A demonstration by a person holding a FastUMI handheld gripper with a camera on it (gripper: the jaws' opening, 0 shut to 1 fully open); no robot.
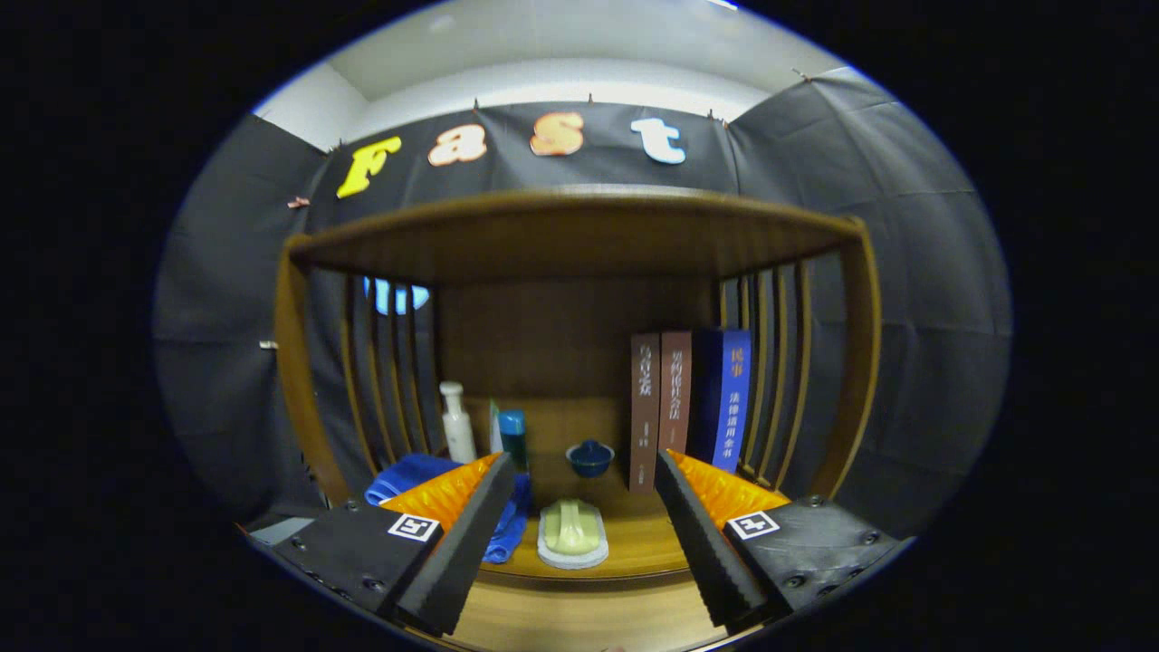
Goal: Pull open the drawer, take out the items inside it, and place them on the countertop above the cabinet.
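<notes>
Between the wide-spread, empty fingers of the gripper [579, 534], a pale brush [572, 534] lies on the countertop [634, 543] just ahead. No drawer can be made out. Dropping blind for its handle risks bumping the brush or blue cloth [412, 473]

Staged booth, black cloth wall [905, 226], wooden shelf [579, 231], books [688, 398], bottles [457, 421]

I see dim, even light from overhead; the shelf [579, 226] interior sits shadowed, focus is sharp, and fisheye bending curves its edges strongly.
</notes>
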